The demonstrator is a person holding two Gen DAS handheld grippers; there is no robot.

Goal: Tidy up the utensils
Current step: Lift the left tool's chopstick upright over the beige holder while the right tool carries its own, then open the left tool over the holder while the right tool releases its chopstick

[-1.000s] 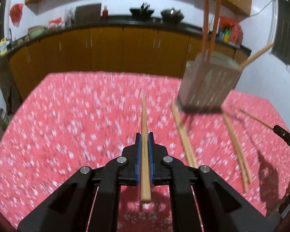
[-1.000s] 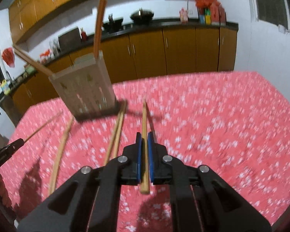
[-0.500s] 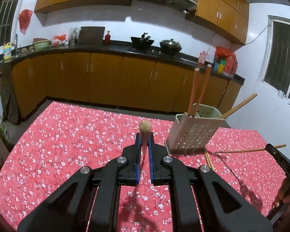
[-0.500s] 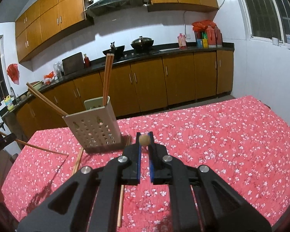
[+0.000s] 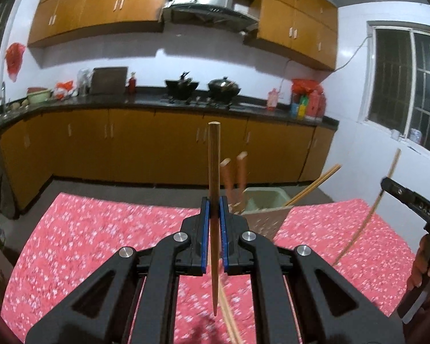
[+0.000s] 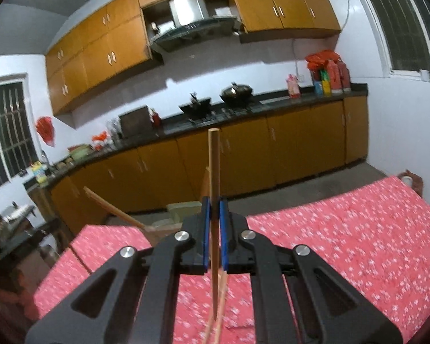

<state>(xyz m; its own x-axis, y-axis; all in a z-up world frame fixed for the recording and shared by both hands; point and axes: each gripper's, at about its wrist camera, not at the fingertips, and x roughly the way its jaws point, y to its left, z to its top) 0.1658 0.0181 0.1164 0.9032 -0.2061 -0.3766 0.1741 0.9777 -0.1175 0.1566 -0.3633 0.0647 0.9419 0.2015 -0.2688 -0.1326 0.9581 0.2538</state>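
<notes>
Red tablecloth (image 5: 100, 229) is sitting wide open on the left; utensil holder (image 5: 268, 215) w/ chopsticks sticking up (image 5: 240, 169) is blocking far right.

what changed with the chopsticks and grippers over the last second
Both hand-held grippers rose off the red tablecloth and tipped up: the left hand-held gripper and the right hand-held gripper each lifted a chopstick from lying flat to standing upright. The grips stayed shut; the holder and its chopsticks stayed put.

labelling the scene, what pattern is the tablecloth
Red tablecloth with small white flowers, clearest in the right wrist view.
</notes>
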